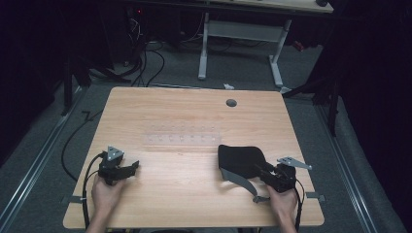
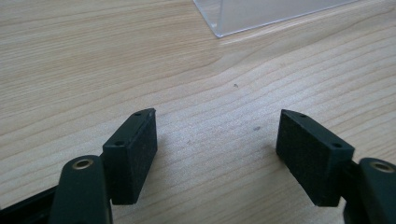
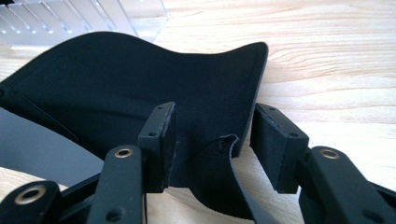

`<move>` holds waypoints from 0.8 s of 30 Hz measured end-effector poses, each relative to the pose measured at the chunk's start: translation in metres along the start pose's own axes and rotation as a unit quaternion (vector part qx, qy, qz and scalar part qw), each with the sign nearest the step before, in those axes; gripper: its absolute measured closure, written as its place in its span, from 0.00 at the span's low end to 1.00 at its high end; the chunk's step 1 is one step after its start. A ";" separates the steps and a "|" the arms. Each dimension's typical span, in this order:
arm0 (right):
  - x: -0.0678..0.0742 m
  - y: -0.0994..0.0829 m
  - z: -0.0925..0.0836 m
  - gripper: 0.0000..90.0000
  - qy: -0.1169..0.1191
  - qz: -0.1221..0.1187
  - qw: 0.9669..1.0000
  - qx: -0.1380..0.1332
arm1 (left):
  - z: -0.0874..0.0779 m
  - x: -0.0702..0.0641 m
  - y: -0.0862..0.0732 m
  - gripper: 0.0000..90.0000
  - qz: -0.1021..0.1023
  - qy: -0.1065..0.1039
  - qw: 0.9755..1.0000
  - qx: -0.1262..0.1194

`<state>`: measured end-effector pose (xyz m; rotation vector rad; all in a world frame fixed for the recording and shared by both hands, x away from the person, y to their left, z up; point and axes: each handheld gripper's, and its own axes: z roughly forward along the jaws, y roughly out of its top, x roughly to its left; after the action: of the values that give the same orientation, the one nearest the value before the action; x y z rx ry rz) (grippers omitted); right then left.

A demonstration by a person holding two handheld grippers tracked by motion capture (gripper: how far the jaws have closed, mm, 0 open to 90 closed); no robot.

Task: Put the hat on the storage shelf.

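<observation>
A black sleep mask (image 1: 240, 159) with a grey strap (image 1: 239, 180) lies on the wooden table (image 1: 165, 109) at the near right. My right gripper (image 1: 260, 170) is open, its jaws standing either side of the mask's near edge (image 3: 116, 84), where the strap (image 3: 37, 144) joins it. The pads (image 3: 275, 149) are not pressing on the fabric. My left gripper (image 1: 134, 166) rests low over bare wood at the near left. It is open (image 2: 217, 116) with nothing between its jaws.
A clear plastic rack (image 1: 182, 138) lies flat in the table's middle, just beyond the mask (image 3: 70, 16) and ahead of the left gripper (image 2: 261, 14). A grey cable hole (image 1: 231, 103) sits near the far edge. Past the table stand a white-legged desk (image 1: 204, 48) and floor cables (image 1: 145, 68).
</observation>
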<state>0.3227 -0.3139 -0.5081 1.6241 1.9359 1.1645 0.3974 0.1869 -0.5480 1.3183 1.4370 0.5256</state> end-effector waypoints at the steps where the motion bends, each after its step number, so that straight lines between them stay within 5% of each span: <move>1: 0.000 0.000 0.002 0.59 0.003 0.000 1.000 0.004 | 0.000 0.000 0.000 0.33 0.000 0.000 1.000 0.000; 24: 0.002 -0.005 0.008 0.90 0.059 -0.024 0.998 0.018 | -0.001 -0.001 0.000 0.34 0.002 -0.004 1.000 0.002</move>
<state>0.3246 -0.3089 -0.5164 1.5485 2.0677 1.2390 0.3966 0.1864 -0.5478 1.3249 1.4291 0.5207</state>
